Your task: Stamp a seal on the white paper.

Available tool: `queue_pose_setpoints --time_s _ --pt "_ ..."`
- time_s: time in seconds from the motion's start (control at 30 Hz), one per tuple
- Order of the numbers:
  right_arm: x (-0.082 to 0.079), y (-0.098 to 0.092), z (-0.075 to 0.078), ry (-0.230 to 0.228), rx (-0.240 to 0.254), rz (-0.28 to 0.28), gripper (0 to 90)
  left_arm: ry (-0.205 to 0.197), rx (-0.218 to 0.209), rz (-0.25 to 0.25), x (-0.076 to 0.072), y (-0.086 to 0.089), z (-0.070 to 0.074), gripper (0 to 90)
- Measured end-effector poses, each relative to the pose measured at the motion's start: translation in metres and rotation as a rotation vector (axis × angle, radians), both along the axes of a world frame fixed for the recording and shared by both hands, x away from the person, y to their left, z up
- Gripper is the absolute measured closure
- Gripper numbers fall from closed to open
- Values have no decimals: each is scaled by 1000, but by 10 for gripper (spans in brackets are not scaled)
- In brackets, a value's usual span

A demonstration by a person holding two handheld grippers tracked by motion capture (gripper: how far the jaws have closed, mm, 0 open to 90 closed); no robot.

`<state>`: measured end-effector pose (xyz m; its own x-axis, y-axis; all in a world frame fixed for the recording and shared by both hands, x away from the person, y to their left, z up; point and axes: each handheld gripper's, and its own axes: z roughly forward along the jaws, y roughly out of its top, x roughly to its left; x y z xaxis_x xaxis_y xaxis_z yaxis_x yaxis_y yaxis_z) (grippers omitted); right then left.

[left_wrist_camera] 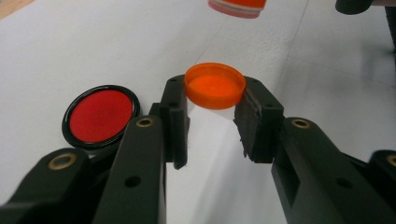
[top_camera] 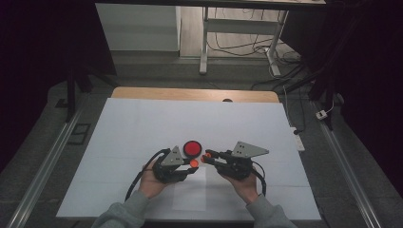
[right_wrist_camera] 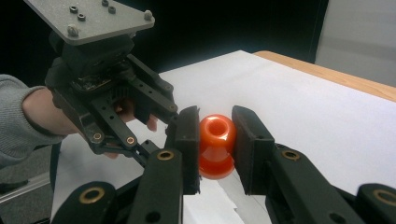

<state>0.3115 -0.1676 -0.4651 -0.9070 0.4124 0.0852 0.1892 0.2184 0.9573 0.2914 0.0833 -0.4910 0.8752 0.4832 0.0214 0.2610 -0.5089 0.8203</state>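
My left gripper (top_camera: 194, 163) is shut on a small orange cap (left_wrist_camera: 215, 85), held by its rim with the hollow side towards the left gripper view's camera. My right gripper (top_camera: 207, 156) is shut on a small orange bottle (right_wrist_camera: 216, 144), its open mouth showing between the pads. In the high view the cap (top_camera: 194, 163) and the bottle (top_camera: 207, 156) hang a short gap apart, just above the white sheet. The right gripper view shows the left gripper's body (right_wrist_camera: 107, 88) close on the left, its jaw tips hidden behind my own jaw.
A round red disc with a black rim (top_camera: 192, 148) lies flat on the white sheet (top_camera: 142, 123), just beyond the two grippers. The sheet covers a wooden table (top_camera: 190, 93). A smaller white paper (top_camera: 190, 192) lies near the front edge. Grey sleeves enter from below.
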Motion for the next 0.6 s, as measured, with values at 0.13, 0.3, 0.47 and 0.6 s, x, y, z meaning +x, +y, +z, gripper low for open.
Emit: queue_pose_setpoints --time_s 0.13,0.3,0.47,0.6 --pt "0 2 -2 8 -3 5 723 4 0 -5 1 -3 -1 654" --pt "-1 6 -4 9 -12 15 723 6 7 -14 2 -6 -2 654" --pt "-2 7 -4 11 -11 19 723 5 7 -16 3 -9 -3 654" --pt "-2 7 -5 16 -14 23 723 5 5 -17 4 -11 -3 654"
